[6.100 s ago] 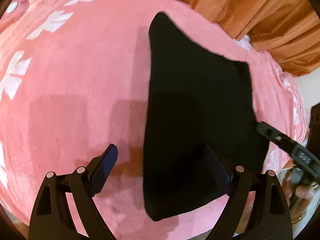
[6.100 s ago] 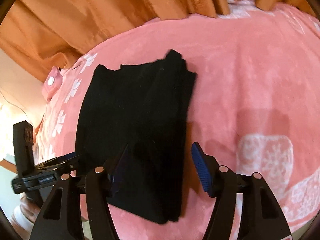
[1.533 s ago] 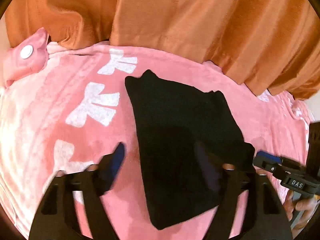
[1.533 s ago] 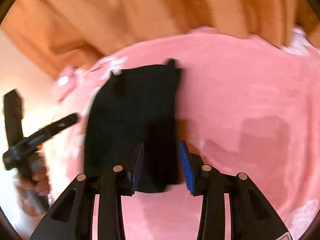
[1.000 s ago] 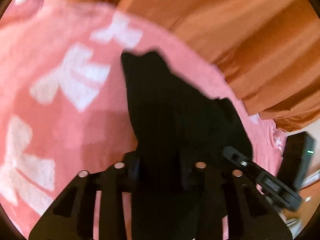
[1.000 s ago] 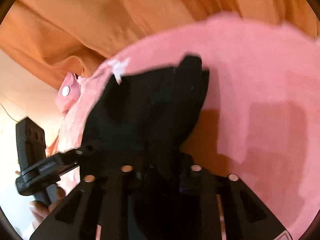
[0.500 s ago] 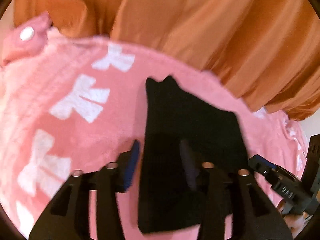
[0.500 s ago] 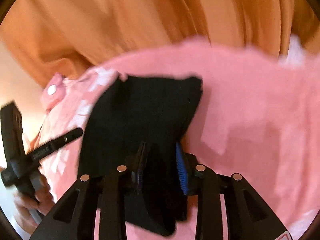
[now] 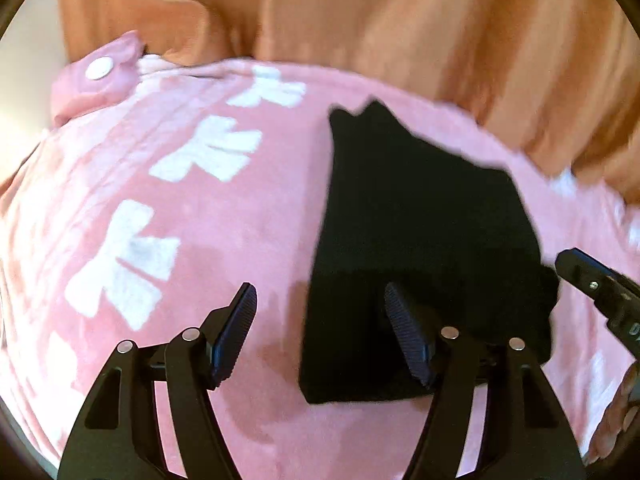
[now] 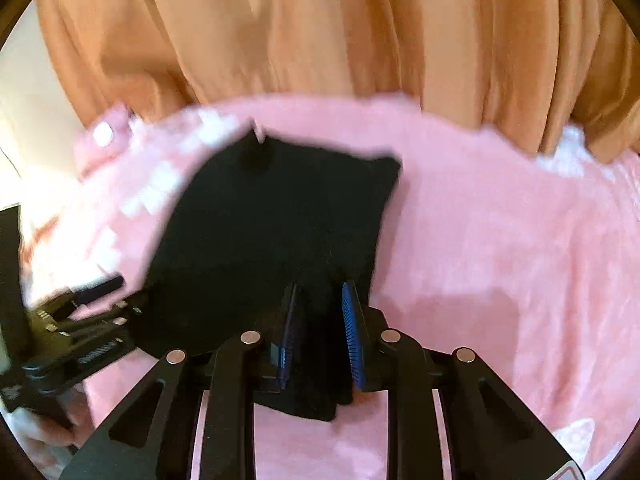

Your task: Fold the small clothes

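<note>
On the pink blanket (image 9: 248,240), left tongs (image 9: 320,332) have just been opening, empty; right tongs (image 10: 320,344) have just been closing on the black garment (image 10: 272,240).

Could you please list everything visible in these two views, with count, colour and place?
garment: one, black, lying folded on the blanket, mid-frame in both views.
blanket: one, pink with white bow shapes, covering the whole surface.
tab: one, pink with a white round snap, at the blanket's far left corner.
curtain: one, orange, hanging behind the blanket.
left claw: one, black with blue pads, open, its jaws just opening; one pad over the garment's near left edge, the other over bare blanket.
right claw: one, black with blue pads, jaws narrow around the garment's near right edge.
hand: partly seen, holding the left claw's handle.
</note>
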{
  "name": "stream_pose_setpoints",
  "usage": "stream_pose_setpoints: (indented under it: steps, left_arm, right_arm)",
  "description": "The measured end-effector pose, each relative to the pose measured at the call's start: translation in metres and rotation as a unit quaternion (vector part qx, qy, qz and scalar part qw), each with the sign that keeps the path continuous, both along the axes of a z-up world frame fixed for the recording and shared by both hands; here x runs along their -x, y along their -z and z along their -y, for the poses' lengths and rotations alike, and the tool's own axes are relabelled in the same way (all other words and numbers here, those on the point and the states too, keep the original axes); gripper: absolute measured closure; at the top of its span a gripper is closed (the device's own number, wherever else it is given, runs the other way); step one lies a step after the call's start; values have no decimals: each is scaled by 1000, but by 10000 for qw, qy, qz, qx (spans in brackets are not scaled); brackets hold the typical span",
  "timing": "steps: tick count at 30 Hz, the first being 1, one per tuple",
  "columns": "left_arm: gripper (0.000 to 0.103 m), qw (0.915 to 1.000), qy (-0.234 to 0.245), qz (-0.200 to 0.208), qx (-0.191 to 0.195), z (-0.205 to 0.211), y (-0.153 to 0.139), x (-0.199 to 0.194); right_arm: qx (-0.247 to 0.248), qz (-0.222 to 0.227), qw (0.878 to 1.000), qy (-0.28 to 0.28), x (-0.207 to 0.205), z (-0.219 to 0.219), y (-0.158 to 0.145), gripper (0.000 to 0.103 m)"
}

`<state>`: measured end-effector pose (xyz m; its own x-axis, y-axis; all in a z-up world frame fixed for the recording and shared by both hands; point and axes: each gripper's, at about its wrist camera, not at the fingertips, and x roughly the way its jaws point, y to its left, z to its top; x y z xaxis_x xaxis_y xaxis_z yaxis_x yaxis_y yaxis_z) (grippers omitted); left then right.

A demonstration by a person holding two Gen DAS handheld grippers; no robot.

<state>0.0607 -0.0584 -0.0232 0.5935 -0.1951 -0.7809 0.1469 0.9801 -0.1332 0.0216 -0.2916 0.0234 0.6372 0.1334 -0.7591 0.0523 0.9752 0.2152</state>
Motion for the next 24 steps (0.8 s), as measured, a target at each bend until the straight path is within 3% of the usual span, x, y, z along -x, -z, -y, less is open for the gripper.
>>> stream_pose_setpoints:
  steps: [1, 4, 6, 9, 11, 12, 14, 17, 19, 21, 24]
  left_arm:
    - [39, 10000, -45, 57, 15, -2, -3, -1]
    - [39, 9995, -200, 208, 100, -1, -9, -17]
    - [38, 9995, -154, 108, 251, 3, -7, -31]
    - [35, 9994, -271, -199, 16, 10, 13, -51]
    - [20, 9982, -478, -355, 19, 4, 28, -60]
    - [19, 9980, -494, -382, 107, 1, 29, -60]
    - [19, 9979, -432, -456, 134, -2, 26, -61]
    - [22, 9993, -285, -225, -135, -1, 10, -49]
    - [22, 9996, -112, -55, -267, 1, -1, -37]
    - [21, 9992, 10, 3, -394, 1, -10, -21]
    - [16, 9983, 114, 3, -567, -2, -13, 1]
  right_arm:
    - [-86, 111, 9999, -28, -4, 1, -8, 83]
    - [-298, 184, 9991, -222, -30, -7, -13, 99]
    - [-415, 170, 9981, -421, -51, -15, -7, 100]
    - [-312, -144, 9981, -504, -81, -18, 21, 101]
    - [171, -477, 9987, -45, -97, 0, 53, 103]
    - [103, -529, 9978, 378, -101, 25, 69, 103]
    - [-253, -564, 9947, 822, -102, 52, 70, 103]
    - [-60, -426, 9947, 929, -91, 56, 42, 103]
    - [-379, -308, 9952, 848, -72, 55, 22, 103]
    - [-283, -248, 9960, 808, -46, 47, 13, 103]
    - [228, -401, 9948, 907, -2, 32, 19, 88]
